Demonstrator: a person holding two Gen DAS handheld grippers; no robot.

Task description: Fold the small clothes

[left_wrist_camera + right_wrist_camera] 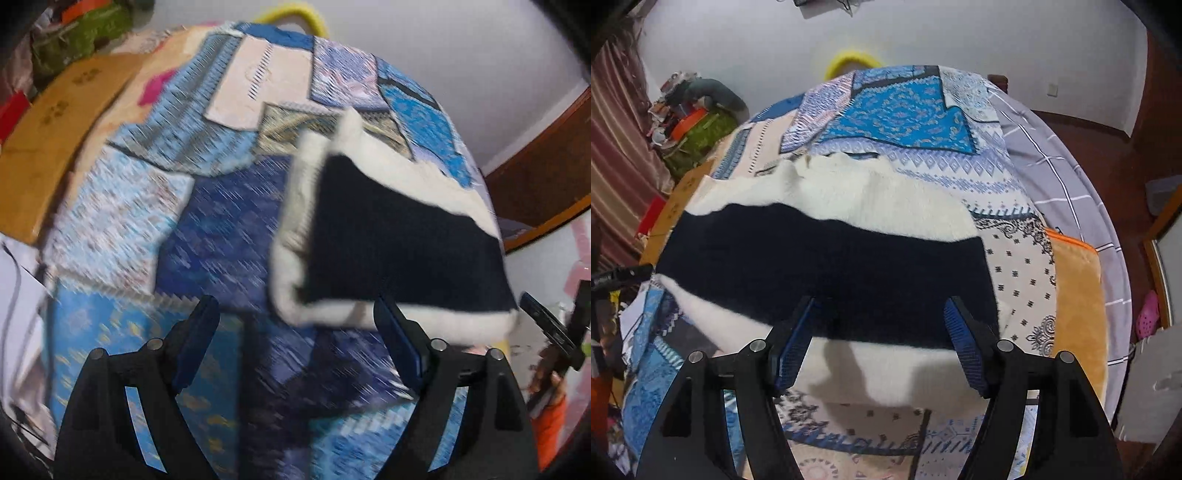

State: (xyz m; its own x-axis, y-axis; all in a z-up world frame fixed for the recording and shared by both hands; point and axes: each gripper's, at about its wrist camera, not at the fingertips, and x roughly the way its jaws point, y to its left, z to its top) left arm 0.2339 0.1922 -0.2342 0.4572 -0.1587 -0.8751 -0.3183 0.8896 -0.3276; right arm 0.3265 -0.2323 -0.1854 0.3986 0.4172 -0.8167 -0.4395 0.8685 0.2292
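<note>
A small white garment with a wide black band point(827, 273) lies flat on the blue patchwork bedspread point(897, 110). In the left wrist view the garment point(399, 243) lies to the right of centre on the bedspread point(221, 229). My left gripper point(295, 314) is open and empty, just short of the garment's near edge. My right gripper point(879, 317) is open and empty, its fingertips over the black band and near white edge. The other gripper point(554, 328) shows at the right edge of the left wrist view.
A brown cardboard sheet point(55, 122) lies along the bed's left side. An orange blanket point(1078, 306) and a grey striped sheet point(1052, 166) lie on the right. Clutter and a green bag point(698, 136) sit by the far left wall.
</note>
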